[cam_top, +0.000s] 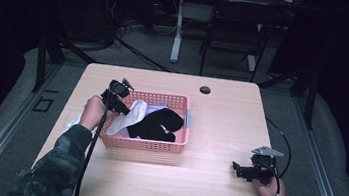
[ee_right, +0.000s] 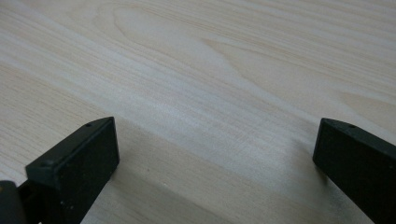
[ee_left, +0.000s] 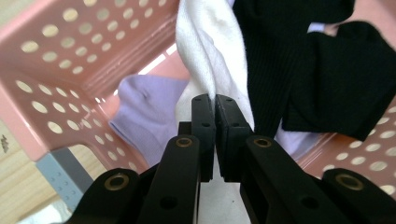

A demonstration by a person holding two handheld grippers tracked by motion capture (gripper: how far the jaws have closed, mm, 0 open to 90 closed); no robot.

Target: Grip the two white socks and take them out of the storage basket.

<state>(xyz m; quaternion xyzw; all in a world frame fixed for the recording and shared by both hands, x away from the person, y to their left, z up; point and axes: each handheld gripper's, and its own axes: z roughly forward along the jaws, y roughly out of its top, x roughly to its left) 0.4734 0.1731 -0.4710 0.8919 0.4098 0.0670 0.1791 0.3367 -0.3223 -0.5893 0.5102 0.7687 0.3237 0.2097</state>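
In left claw [ee_left: 215, 100]: unmarked white sock [ee_left: 205, 51]

From my seat, the left gripper [ee_left: 215, 105] hides the pinched edge of the white sock [ee_left: 208, 51], and its top runs off the frame. The black sock [ee_left: 322, 70] buries part of the lilac sock [ee_left: 149, 116]. The pink basket [cam_top: 144, 144] hides its own floor at the near wall. I see just 2 jaw tips of the right gripper [ee_right: 215, 154], both cut by the edge.
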